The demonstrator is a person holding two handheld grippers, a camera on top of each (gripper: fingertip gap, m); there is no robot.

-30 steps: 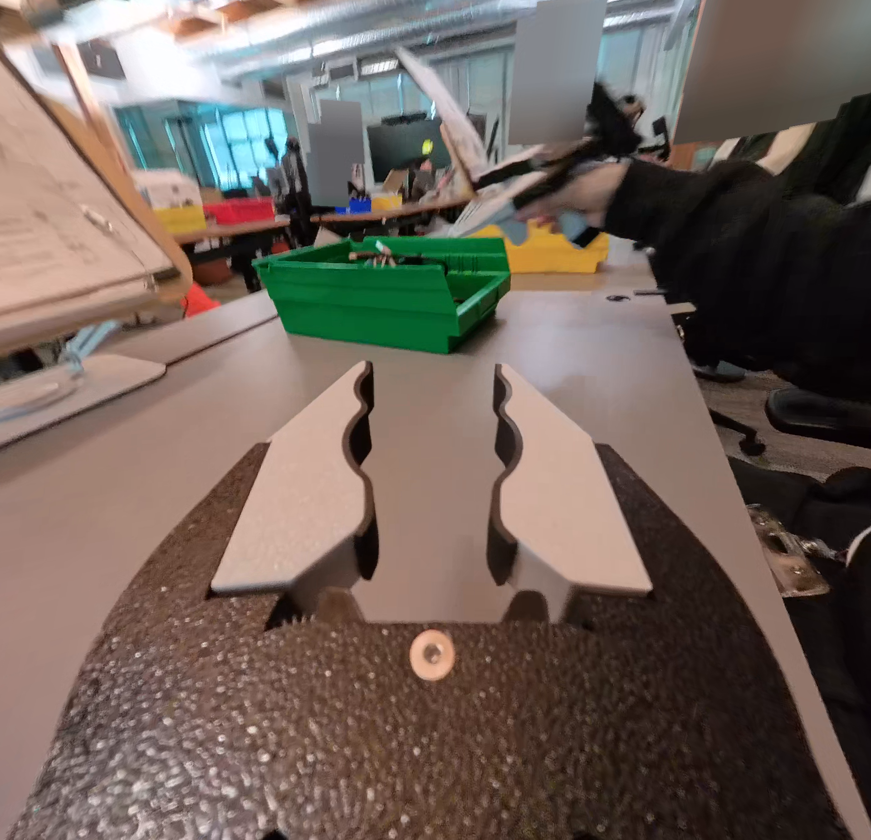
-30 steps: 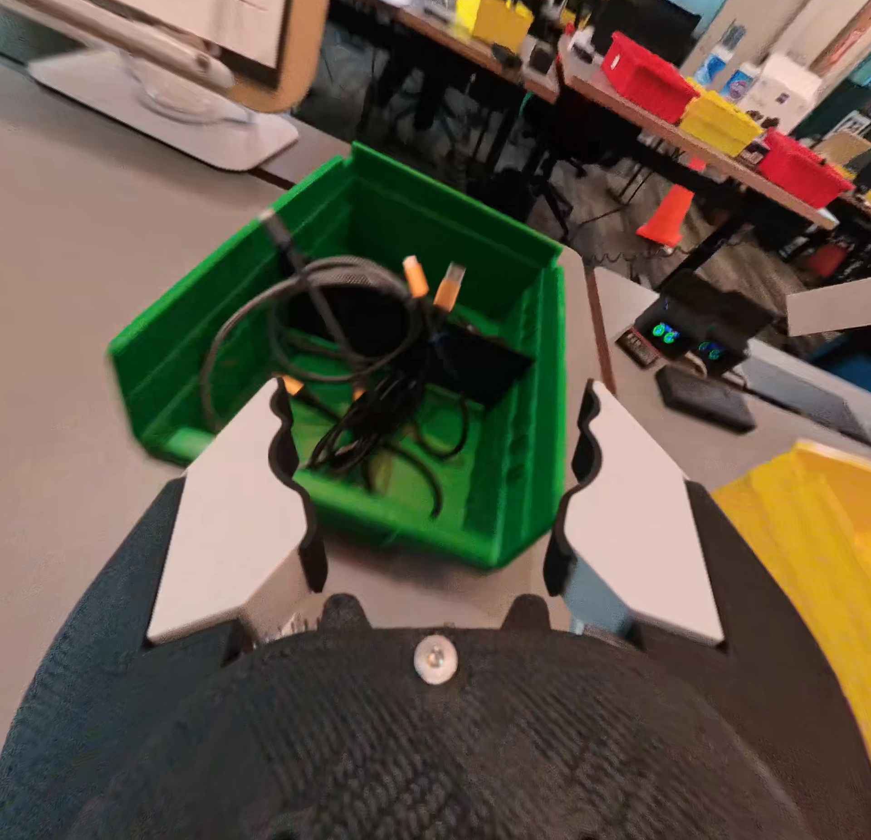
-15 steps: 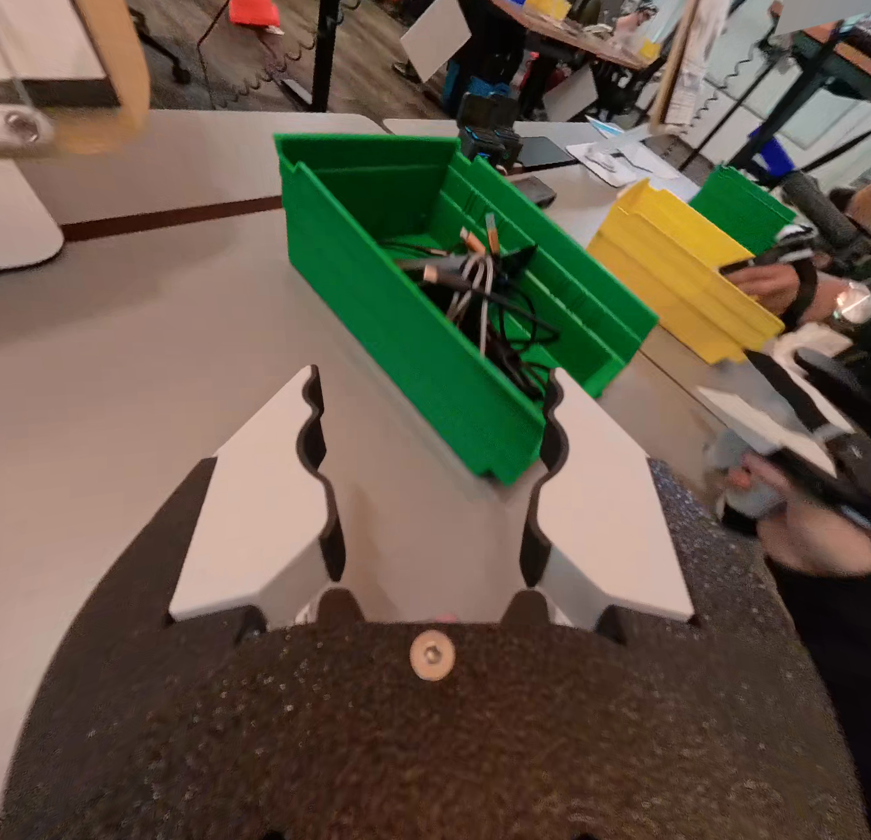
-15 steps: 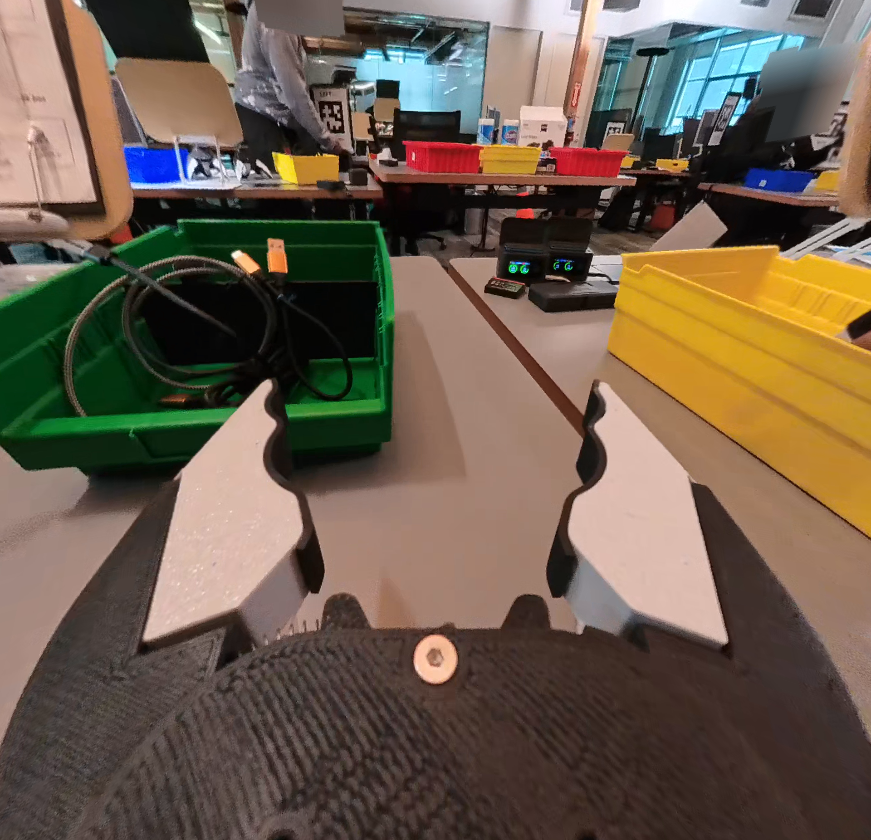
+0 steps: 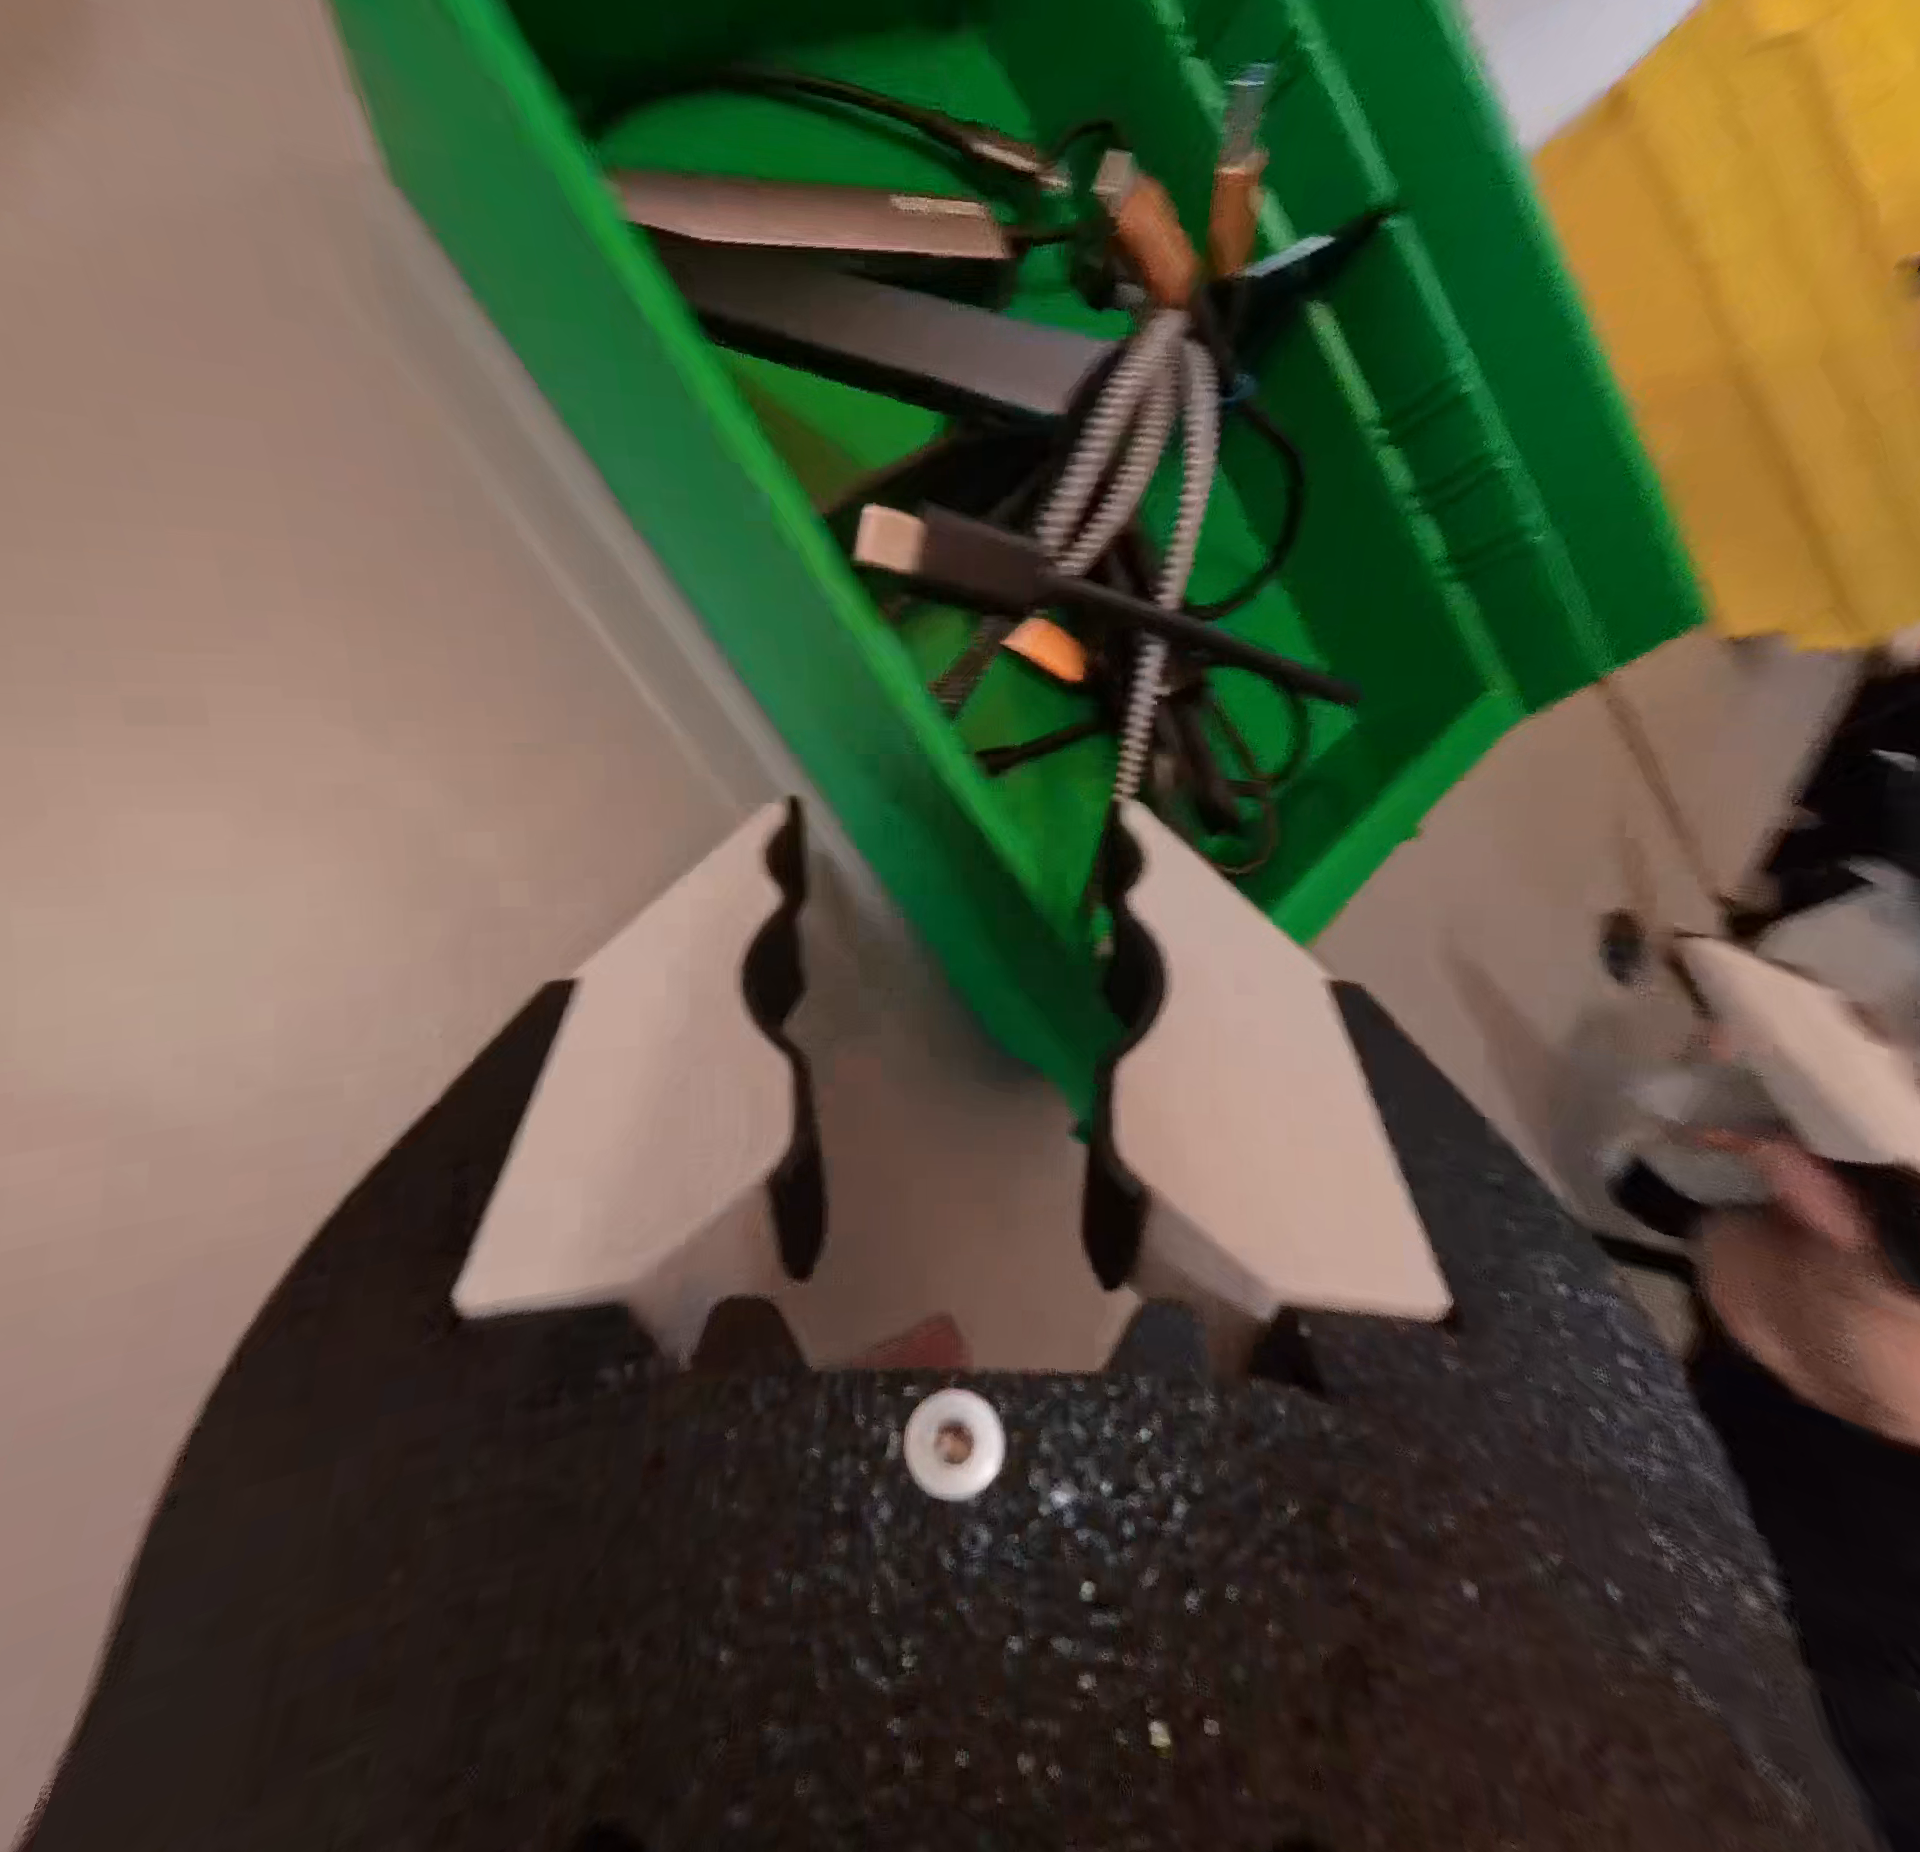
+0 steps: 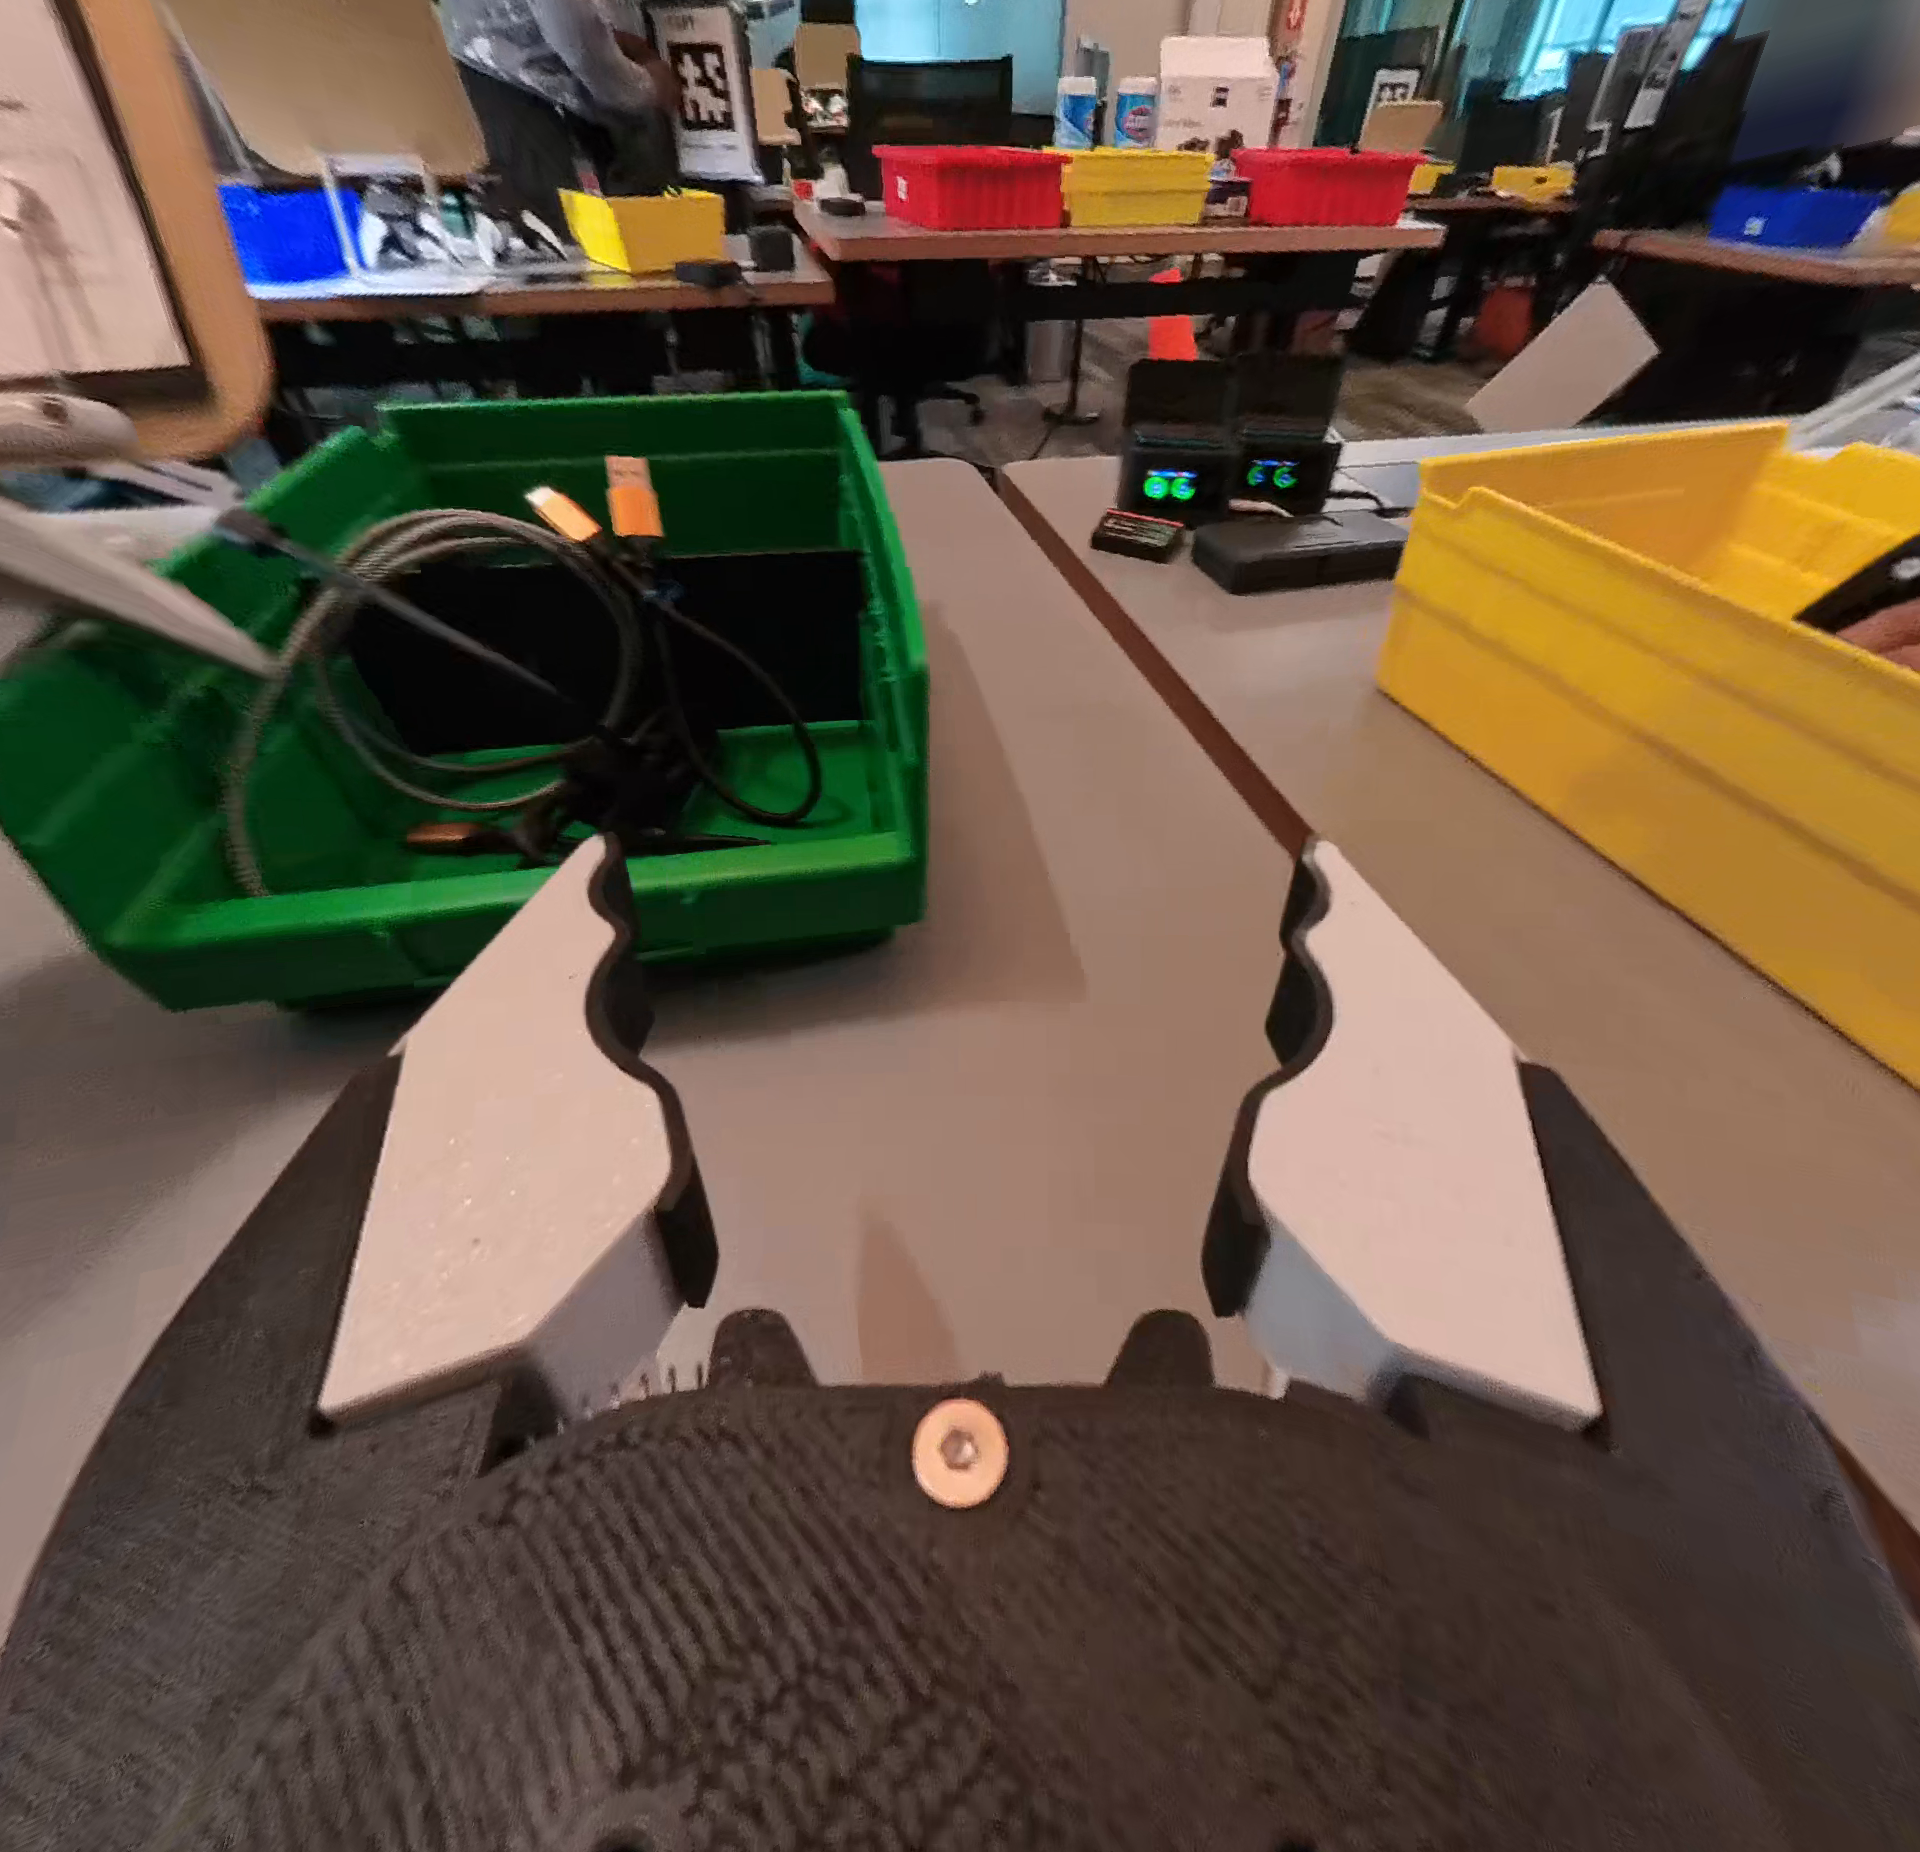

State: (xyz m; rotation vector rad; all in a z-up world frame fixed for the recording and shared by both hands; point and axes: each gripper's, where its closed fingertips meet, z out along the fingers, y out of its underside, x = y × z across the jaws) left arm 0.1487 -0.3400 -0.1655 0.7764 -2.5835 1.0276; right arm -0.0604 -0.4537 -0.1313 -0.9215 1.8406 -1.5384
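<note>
A green bin (image 5: 644,472) on a grey table holds tangled cables (image 5: 1132,472) with orange and silver plugs and flat dark bars. My left gripper (image 5: 956,836) is open and empty. It points down over the bin's near corner, with its left fingertip over the table and its right fingertip over the bin's inside. My right gripper (image 6: 956,857) is open wide and empty, low over the table (image 6: 1018,722) just right of the green bin (image 6: 520,919). The cables (image 6: 582,639) lie ahead to its left. One left gripper finger (image 6: 125,597) shows at the bin's left edge.
A yellow bin (image 6: 1610,680) stands to the right, also seen in the left wrist view (image 5: 1766,244). Black devices with green displays (image 6: 1226,472) sit beyond a table seam. A stand with a paper board (image 6: 104,192) is at left. Far tables hold red, yellow and blue bins.
My left gripper has moved in over the green bin and tilted down, its jaws somewhat narrower than half a second ago. My right gripper came off the bin a second ago and now holds level.
</note>
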